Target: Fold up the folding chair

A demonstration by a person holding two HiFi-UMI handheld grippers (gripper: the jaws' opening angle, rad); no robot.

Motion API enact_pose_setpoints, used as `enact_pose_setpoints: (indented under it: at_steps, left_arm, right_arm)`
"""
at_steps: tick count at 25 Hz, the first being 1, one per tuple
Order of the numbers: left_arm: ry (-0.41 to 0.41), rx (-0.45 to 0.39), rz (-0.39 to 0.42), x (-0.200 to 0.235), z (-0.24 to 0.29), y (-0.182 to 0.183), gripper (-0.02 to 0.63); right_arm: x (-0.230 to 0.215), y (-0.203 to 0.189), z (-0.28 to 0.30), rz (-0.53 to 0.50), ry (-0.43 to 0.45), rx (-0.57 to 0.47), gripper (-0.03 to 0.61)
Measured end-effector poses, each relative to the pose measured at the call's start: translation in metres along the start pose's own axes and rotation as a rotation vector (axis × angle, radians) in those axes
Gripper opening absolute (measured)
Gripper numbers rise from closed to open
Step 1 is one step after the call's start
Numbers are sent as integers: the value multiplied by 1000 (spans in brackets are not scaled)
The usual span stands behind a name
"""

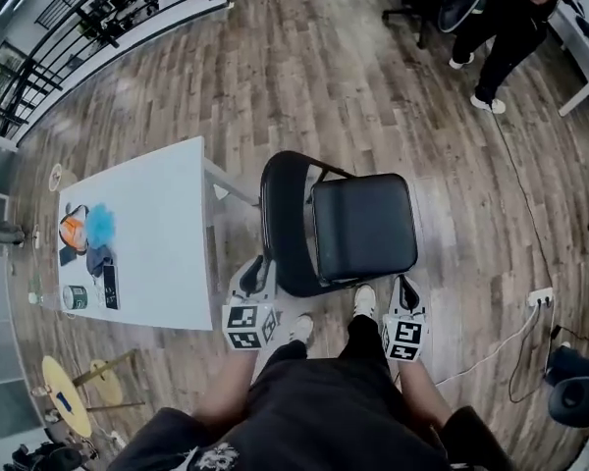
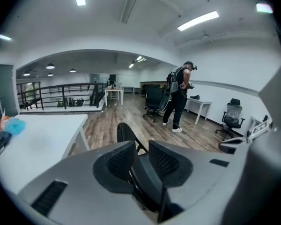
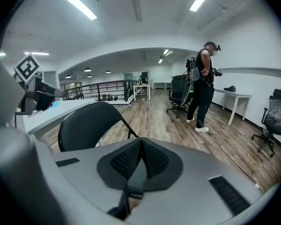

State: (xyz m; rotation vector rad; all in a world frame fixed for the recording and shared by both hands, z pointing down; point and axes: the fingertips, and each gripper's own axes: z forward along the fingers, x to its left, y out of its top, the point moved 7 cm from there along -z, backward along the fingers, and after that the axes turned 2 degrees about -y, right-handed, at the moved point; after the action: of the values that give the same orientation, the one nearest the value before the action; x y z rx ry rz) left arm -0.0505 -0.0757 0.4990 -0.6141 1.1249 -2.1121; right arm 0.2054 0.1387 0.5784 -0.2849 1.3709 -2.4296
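The left gripper (image 2: 140, 148) has its fingers (image 2: 121, 161) pinching the black rim of the folding chair's backrest (image 2: 125, 132). The rim runs down between the pads. The grip is narrow and sits at the edge of a curved rim, so it could slide along or off once the backrest starts to swing.

The right gripper (image 3: 141, 146) has its fingers (image 3: 155, 161) pressed together with nothing showing between them. In the head view they sit just beside the near front corner of the seat (image 1: 363, 226), and I cannot tell whether they touch it. If the seat is meant to be tipped up with these closed tips, it would be only a push, not a hold. The tips could skid off the smooth pad and let the seat drop back.

The folding chair (image 1: 319, 226) stands open on the wooden floor (image 1: 275, 86), directly beyond both sets of fingers. With only one real hold, it may twist or slide on the boards.

Beyond the left fingers, the white bench (image 1: 157, 224) stands close behind the backrest, so a swing that way could knock its leg. The person's shoe (image 1: 364, 300) sits just behind the right fingers, near the chair's frame, and a collapsing chair could land on it.
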Motion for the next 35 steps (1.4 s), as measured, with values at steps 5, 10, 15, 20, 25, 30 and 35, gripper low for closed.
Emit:
enact_pose_setpoints:
  at_steps: [5,10,15,20,25,30,35]
  left_arm:
    - [83,147,-123,5,30,-20,210]
    - [145,230,-175,0,44,-38,268]
    - [162,272,-210,10,75,-55,281]
    - [183,326,-237,15,92,-82,288]
    - [149,389,-267,14,113,-107,287]
    - [132,377,-283,12,131,-123,278]
    - [136,320,-283,22,141,-123,233]
  right_arm:
    - [-47,-27,58,0,81,111,14]
    - [-83,-75,109,61,254,294,181]
    - [-117,-138,167,178,326,475,240]
    - [-146,-203,209,294,359,625,285]
    - [-166,-247,256,302,414,711,299]
    - [-177,-290,296,378,485,761,311]
    - [-175,-322,319,487,582,791,324]
